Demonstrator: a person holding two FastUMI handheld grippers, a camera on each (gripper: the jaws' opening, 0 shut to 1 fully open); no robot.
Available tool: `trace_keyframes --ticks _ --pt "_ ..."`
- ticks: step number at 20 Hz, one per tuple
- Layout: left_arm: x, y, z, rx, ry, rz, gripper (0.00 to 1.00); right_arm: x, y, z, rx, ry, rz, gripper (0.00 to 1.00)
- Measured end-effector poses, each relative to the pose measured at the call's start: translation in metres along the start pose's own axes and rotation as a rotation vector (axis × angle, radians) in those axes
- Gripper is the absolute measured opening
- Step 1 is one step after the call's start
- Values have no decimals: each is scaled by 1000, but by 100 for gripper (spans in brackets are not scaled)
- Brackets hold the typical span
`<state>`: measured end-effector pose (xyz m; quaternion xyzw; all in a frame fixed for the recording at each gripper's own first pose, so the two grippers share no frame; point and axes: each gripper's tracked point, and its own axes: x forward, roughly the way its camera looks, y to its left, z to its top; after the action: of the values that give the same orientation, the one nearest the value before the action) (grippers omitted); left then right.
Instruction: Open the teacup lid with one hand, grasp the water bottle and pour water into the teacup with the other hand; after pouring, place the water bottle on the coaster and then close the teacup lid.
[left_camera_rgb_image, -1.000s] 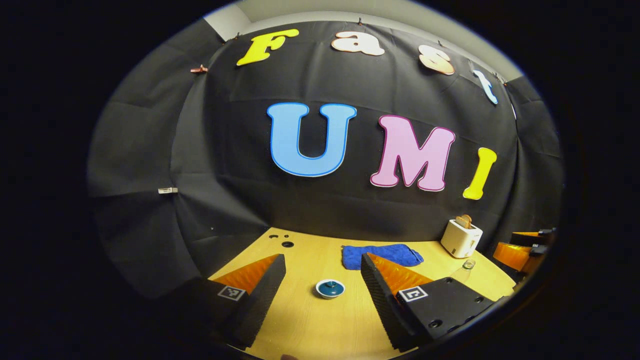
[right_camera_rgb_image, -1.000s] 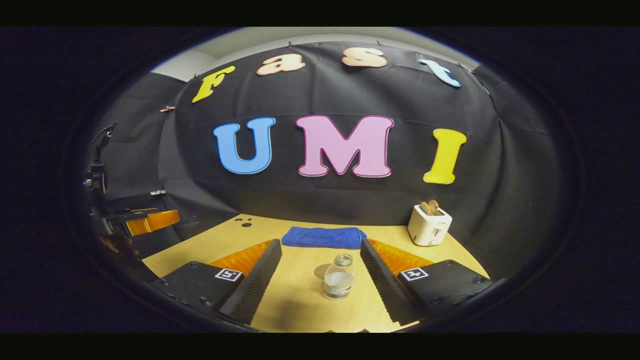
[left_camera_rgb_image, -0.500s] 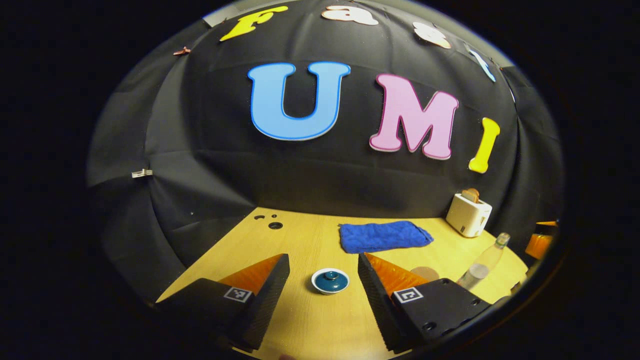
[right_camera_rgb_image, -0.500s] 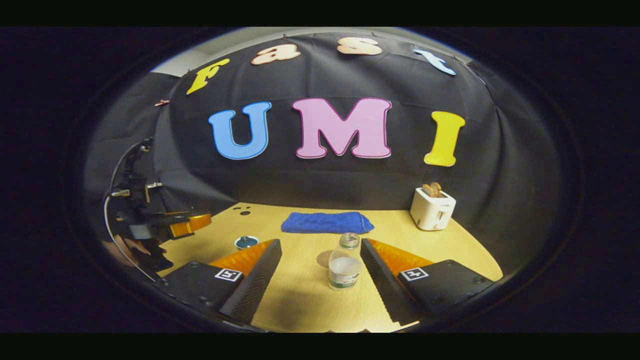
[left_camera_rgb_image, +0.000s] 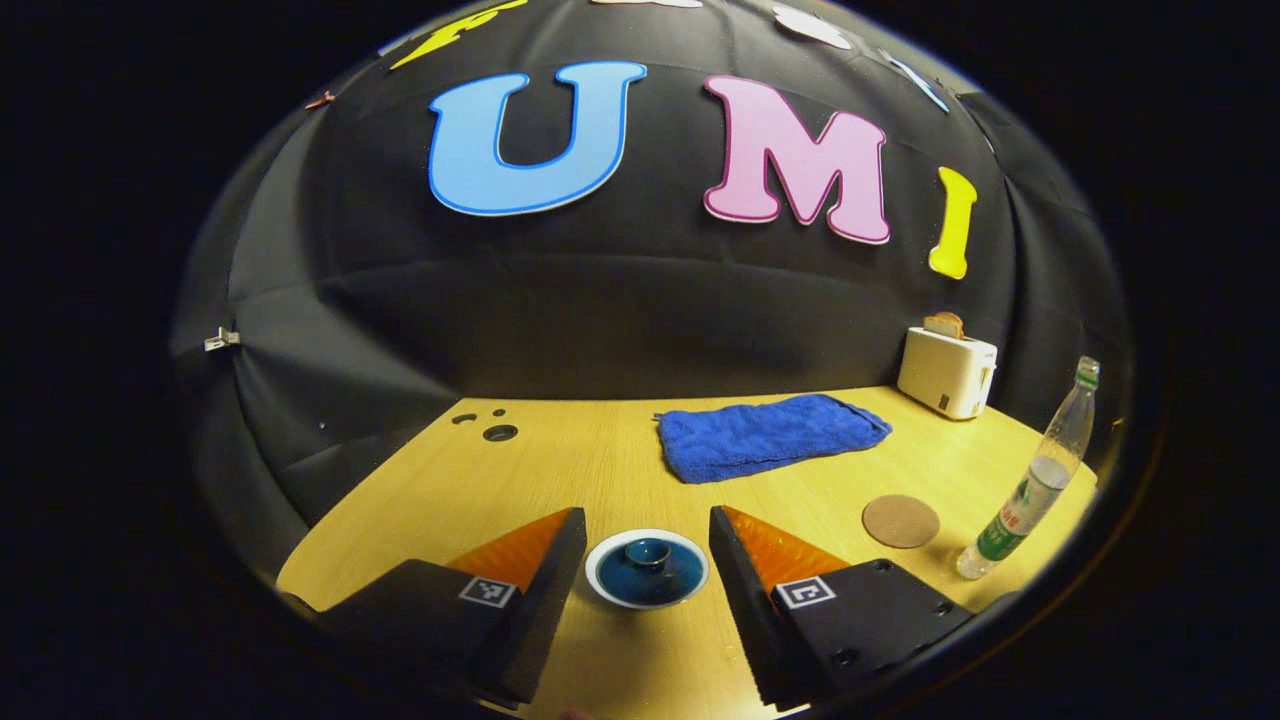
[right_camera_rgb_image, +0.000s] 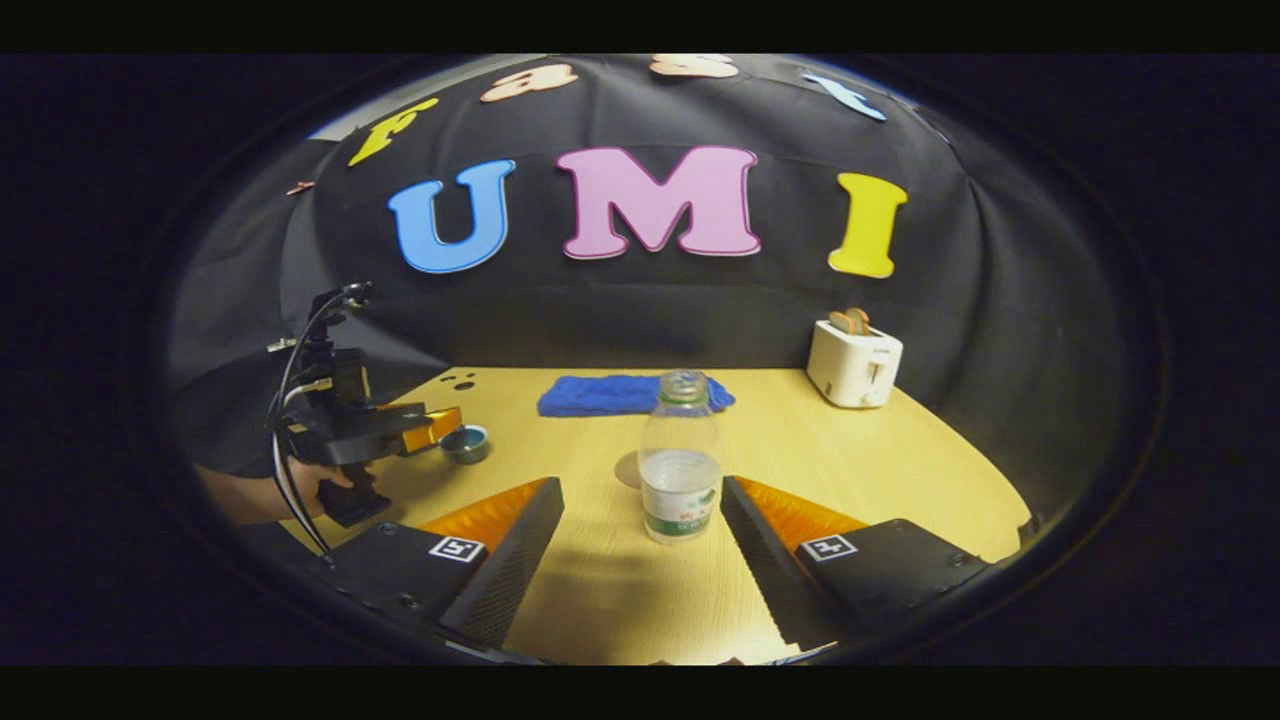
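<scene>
A white teacup with a dark teal lid (left_camera_rgb_image: 647, 568) sits on the wooden table (left_camera_rgb_image: 600, 470). My left gripper (left_camera_rgb_image: 645, 517) is open and low over the table, with the cup between its fingers but not touched. In the right gripper view the left gripper (right_camera_rgb_image: 447, 428) hovers by the teacup (right_camera_rgb_image: 466, 443), held by a hand (right_camera_rgb_image: 300, 490). A clear water bottle (right_camera_rgb_image: 681, 460), part full, stands upright just ahead of my open right gripper (right_camera_rgb_image: 642, 487). The round brown coaster (left_camera_rgb_image: 901, 521) lies left of the bottle (left_camera_rgb_image: 1035, 475), and the coaster's edge (right_camera_rgb_image: 628, 470) peeks out behind the bottle.
A folded blue towel (left_camera_rgb_image: 765, 437) lies at the back middle of the table. A white toaster (left_camera_rgb_image: 946, 360) with toast stands at the back right. Small dark holes (left_camera_rgb_image: 498, 432) mark the back left of the tabletop. The black cloth wall closes the far side.
Both grippers have dropped lower and moved forward. The teacup now lies between the left fingers, and the bottle stands much nearer the right fingers. Both stayed open.
</scene>
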<state>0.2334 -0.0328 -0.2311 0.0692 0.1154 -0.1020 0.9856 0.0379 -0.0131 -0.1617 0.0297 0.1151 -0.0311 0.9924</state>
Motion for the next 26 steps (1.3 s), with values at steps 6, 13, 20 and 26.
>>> trace_keyframes --ticks 6,13,20,26 --pt "28 -5 -29 -19 65 -36 70 11 -2 -24 11 37 -14 99" --pt "35 -6 -32 13 72 -45 50 34 12 -22 -19 10 33 99" --pt "39 -4 -29 56 67 -47 27 51 -2 -30 -33 -2 16 99" --pt "30 -7 -2 76 8 -38 24 70 -12 -29 -6 -26 2 99"
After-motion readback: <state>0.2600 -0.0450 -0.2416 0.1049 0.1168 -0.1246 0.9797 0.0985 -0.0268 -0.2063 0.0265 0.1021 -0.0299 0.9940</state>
